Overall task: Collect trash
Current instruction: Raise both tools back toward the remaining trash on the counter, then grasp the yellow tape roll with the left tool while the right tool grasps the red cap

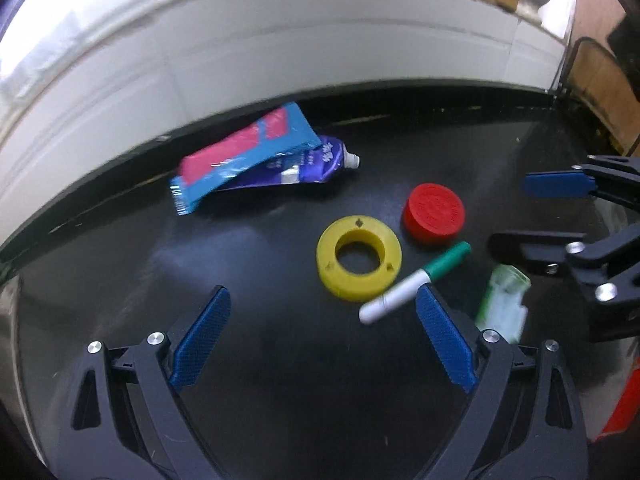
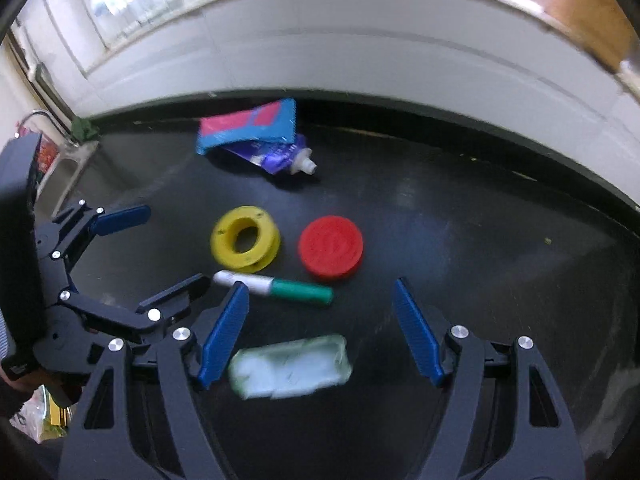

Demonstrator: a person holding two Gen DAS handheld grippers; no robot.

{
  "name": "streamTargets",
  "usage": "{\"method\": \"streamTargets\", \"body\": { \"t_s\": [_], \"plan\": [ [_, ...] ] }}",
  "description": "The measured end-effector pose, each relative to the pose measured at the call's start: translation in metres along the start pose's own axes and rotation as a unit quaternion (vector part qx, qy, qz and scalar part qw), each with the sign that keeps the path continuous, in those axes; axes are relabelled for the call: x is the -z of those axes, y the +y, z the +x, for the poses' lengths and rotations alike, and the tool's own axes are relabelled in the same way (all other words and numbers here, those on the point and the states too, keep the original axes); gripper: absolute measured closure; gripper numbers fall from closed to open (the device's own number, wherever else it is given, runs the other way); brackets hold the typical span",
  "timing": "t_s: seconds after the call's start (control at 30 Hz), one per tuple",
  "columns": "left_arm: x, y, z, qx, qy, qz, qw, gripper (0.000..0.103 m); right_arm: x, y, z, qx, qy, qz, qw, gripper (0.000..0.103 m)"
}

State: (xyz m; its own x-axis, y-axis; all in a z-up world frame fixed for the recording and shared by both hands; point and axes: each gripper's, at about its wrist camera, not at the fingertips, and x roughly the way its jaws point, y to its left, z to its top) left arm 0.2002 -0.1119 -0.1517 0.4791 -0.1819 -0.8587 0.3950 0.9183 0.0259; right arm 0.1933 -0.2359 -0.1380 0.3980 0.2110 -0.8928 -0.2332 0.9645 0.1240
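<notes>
Two grippers hang spread and empty over your black table (image 2: 460,216): left gripper (image 1: 322,338), right gripper (image 2: 320,334). Far off, a blue-pink wrapper (image 2: 246,128) lies on a purple pouch (image 2: 280,158). Nearer sit a green packet (image 2: 290,366), yellow ring (image 2: 245,239), red cap (image 2: 331,247) and marker (image 2: 276,288).

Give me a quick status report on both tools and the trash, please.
Left tool open, empty. Right tool open over pale green wrapper. Blue-pink wrapper and purple tube untouched; marker close by.

Wrapper (image 1: 244,156) on tube (image 1: 304,168) – ring (image 1: 359,257) beside disc (image 1: 434,213)
</notes>
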Motion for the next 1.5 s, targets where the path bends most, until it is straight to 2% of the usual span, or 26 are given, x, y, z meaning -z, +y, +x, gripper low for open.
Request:
{"method": "streamTargets", "body": {
  "t_s": [0.17,0.3,0.4,0.5,0.57,0.73,0.93,1.07,1.2,1.37,1.5],
  "plan": [
    [-0.009,-0.001,0.031,0.028,0.012,0.004,0.9995,0.012,-0.015,-0.009,0.034,-0.006,0.023,-0.010,1.000,0.031],
    [-0.014,0.000,0.048,0.040,0.020,0.004,0.9990,0.012,-0.021,-0.013,0.052,-0.011,0.038,-0.020,0.999,0.036],
    [-0.018,-0.002,0.053,0.035,0.011,0.020,0.9991,0.015,-0.023,-0.012,0.054,-0.007,0.030,-0.033,0.999,0.039],
    [-0.021,-0.003,0.051,0.033,0.003,0.032,0.9989,0.029,-0.022,-0.009,0.053,-0.004,0.028,-0.045,0.999,0.052],
    [-0.021,-0.006,0.048,0.031,-0.005,0.042,0.9986,0.048,-0.023,-0.012,0.053,-0.005,0.027,-0.045,0.999,0.053],
    [-0.023,-0.005,0.041,0.028,-0.003,0.027,0.9992,0.048,-0.023,-0.015,0.042,-0.005,0.018,-0.028,0.999,0.053],
    [-0.025,0.000,-0.001,0.013,-0.026,0.012,0.9995,0.049,-0.024,-0.010,-0.012,-0.003,-0.021,-0.024,0.999,0.053],
    [-0.016,-0.003,-0.045,-0.002,-0.032,-0.005,0.9995,0.049,-0.010,-0.004,-0.054,-0.007,-0.042,-0.015,0.999,0.053],
    [0.003,-0.012,-0.083,-0.007,-0.037,0.000,0.9993,0.048,0.013,0.005,-0.089,-0.007,-0.056,-0.004,0.998,0.053],
    [0.037,-0.020,-0.114,-0.003,-0.034,0.011,0.9994,0.048,0.048,0.017,-0.108,-0.002,-0.058,0.014,0.998,0.053],
    [0.049,-0.023,-0.117,0.005,-0.025,0.012,0.9996,0.048,0.069,0.026,-0.109,0.000,-0.051,0.035,0.998,0.053]
  ]
}}
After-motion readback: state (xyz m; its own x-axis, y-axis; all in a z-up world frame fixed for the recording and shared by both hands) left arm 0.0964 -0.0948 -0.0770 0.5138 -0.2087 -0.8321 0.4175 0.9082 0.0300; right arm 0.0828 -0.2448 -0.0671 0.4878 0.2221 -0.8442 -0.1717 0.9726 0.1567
